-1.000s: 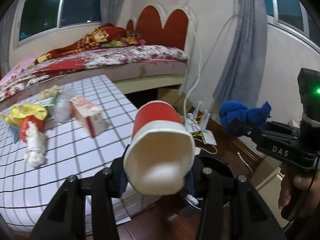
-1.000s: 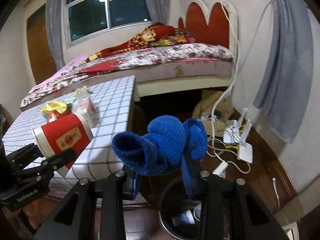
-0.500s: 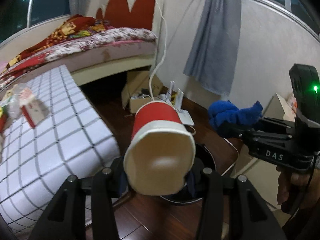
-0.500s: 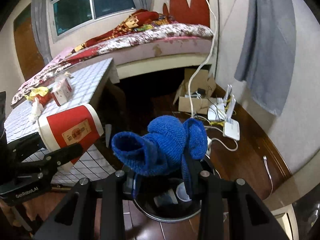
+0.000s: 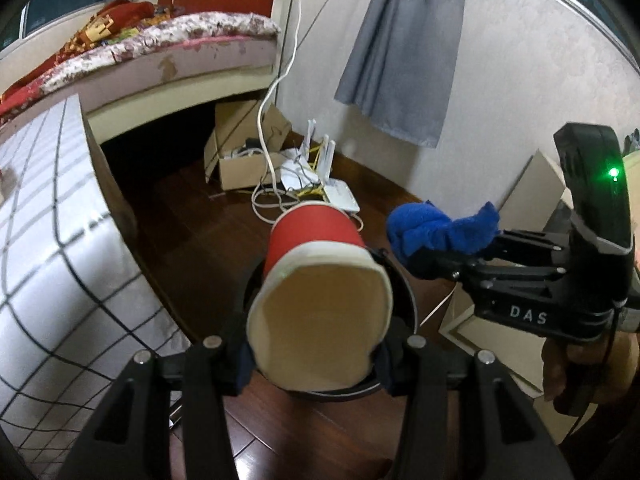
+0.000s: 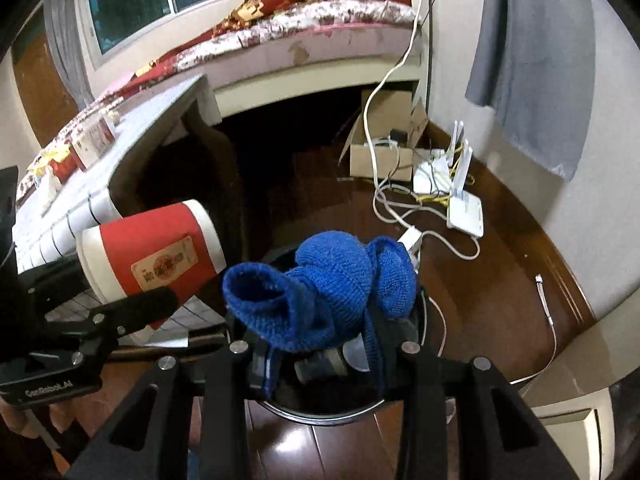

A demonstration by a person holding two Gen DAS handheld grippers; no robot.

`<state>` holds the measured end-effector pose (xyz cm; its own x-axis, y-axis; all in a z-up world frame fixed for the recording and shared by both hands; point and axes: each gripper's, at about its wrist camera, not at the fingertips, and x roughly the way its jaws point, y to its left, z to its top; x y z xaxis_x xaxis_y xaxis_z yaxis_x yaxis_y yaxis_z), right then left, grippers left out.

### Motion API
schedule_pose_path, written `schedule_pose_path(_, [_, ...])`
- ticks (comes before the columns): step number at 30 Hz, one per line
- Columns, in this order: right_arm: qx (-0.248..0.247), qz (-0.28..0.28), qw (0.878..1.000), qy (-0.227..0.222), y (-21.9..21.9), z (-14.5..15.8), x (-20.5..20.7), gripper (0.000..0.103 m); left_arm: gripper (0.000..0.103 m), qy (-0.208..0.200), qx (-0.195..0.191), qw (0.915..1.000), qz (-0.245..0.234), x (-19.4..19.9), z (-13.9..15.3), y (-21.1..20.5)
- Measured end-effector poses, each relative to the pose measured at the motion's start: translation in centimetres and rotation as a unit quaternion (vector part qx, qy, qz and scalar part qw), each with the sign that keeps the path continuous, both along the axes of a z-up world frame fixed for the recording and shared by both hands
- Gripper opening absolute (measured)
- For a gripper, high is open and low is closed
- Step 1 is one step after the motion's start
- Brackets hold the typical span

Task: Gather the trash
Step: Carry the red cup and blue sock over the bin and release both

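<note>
My left gripper (image 5: 314,354) is shut on a red and white paper cup (image 5: 320,300), which lies on its side with its base towards the camera. Under it, mostly hidden, is a round black trash bin (image 5: 410,300) on the wooden floor. My right gripper (image 6: 320,360) is shut on a bunched blue knitted sock (image 6: 328,292) and holds it right above that bin (image 6: 332,410), where some trash lies inside. The right wrist view has the cup (image 6: 152,252) at the left, beside the sock. In the left wrist view the sock (image 5: 440,228) hangs to the right of the cup.
A table with a white checked cloth (image 5: 52,248) stands at the left and carries more trash (image 6: 80,148). Behind the bin lie a cardboard box (image 5: 244,160), white routers (image 6: 460,196) and cables. A bed (image 5: 160,56), a grey curtain (image 5: 412,48) and the wall close off the back.
Both grippers have come down and moved away from the table towards the bin on the floor, still holding the cup and the sock. The bin now lies right beneath them.
</note>
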<state>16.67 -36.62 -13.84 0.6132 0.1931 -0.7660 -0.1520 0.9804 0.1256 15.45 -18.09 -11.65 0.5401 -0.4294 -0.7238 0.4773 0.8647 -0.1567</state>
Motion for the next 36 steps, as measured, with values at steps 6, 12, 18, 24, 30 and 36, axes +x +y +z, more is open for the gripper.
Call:
schedule_pose_path(6, [-0.008, 0.017, 0.999, 0.033, 0.5, -2.4, 1.1, 0.038, 0.052, 0.028, -0.001, 0.9996, -0.004, 1.0, -2.1, -0.3])
schedule_pose_path(12, [0.002, 0.024, 0.998, 0.053, 0.6, -3.9, 2.6, 0.038, 0.057, 0.049, 0.000, 0.9987, -0.010, 1.8, -3.3, -0.5])
schedule_pose_path(18, [-0.045, 0.019, 0.995, 0.092, 0.1, -6.9, 3.3, 0.087, 0.085, 0.081, -0.008, 0.9966, 0.014, 2.9, -5.1, 0.1])
schedule_pose_path(24, [-0.065, 0.000, 0.992, 0.104, -0.7, -7.2, 2.9, 0.095, 0.091, 0.081, 0.009, 0.9965, 0.021, 2.5, -5.7, 0.1])
schedule_pose_path(30, [-0.089, -0.007, 0.991, 0.099, -0.8, -6.1, 2.5, 0.102, 0.098, 0.071, 0.023, 0.9962, 0.045, 1.9, -4.9, 0.9])
schedule_pose_path(36, [-0.095, 0.000, 0.993, 0.075, 0.4, -3.6, 1.3, 0.102, 0.100, 0.047, 0.030, 0.9960, 0.070, 0.7, -2.9, 2.3])
